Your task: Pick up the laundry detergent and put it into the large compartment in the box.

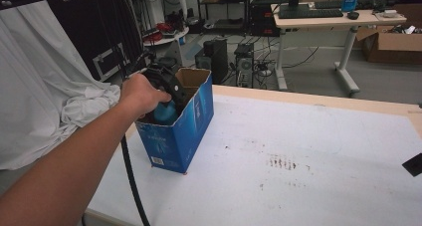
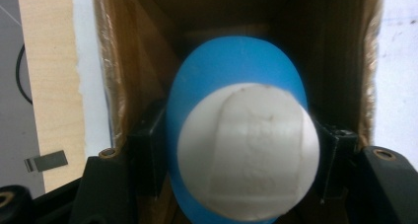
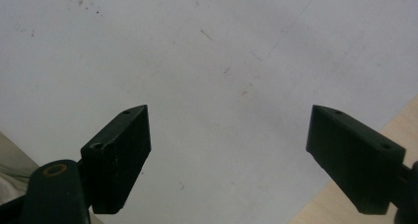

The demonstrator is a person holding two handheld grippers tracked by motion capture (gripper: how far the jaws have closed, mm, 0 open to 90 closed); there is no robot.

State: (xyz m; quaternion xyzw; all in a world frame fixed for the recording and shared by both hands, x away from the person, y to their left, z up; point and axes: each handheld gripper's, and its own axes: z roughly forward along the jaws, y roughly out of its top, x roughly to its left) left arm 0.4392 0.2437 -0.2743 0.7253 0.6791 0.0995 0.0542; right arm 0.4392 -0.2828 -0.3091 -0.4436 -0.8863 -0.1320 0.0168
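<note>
An open blue cardboard box [image 1: 180,135] stands upright near the table's left edge. Inside it is a blue bottle [image 1: 164,111] with a round white cap [image 2: 248,154]. My left gripper [image 2: 241,150] reaches down into the box from above, shut on the bottle, its black pads [image 2: 148,150] pressing both sides just below the cap. The person's hand [image 1: 142,94] covers the gripper body at the box's mouth. The box's brown inner walls [image 2: 143,46] surround the bottle. My right gripper [image 3: 229,155] hovers open over the bare white table top, nothing between its jaws; a black corner of it [image 1: 413,165] shows at the table's right edge.
The white table top [image 1: 298,151] carries brown stains [image 1: 281,162] near the middle. A white cloth [image 1: 45,96] hangs left of the table. Behind the table are computer towers [image 1: 215,56] on the floor, a desk [image 1: 333,19] with a keyboard, and a cardboard box [image 1: 393,44].
</note>
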